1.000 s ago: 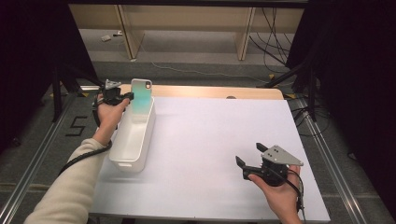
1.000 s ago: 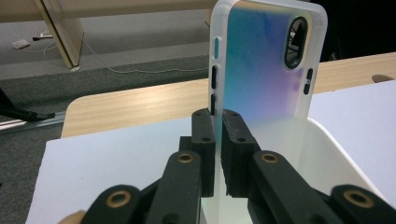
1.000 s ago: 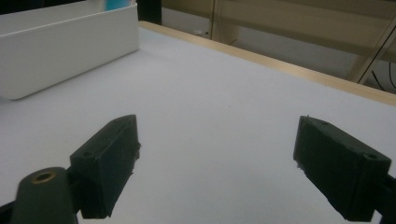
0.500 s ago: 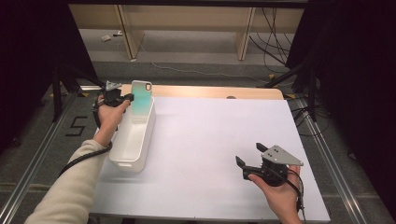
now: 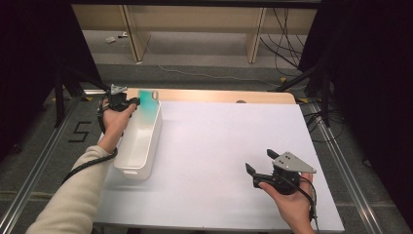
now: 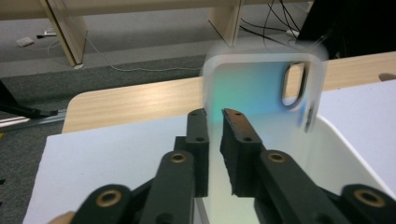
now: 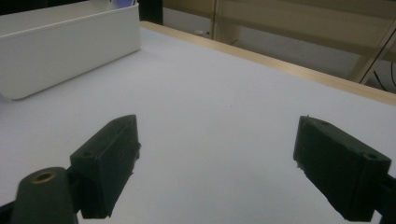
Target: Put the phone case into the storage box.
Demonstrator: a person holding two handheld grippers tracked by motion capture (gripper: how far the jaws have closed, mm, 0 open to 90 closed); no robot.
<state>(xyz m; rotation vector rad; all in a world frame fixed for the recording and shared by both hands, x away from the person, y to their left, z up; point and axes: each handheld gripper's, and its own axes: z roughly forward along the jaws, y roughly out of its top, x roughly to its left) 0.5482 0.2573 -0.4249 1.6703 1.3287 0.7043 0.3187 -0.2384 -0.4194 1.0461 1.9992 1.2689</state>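
Over the far end of the white bin, our left gripper had just begun loosening around the upright phone case. We judged it the release; next, spread wider and withdraw. Our right gripper rested apart.
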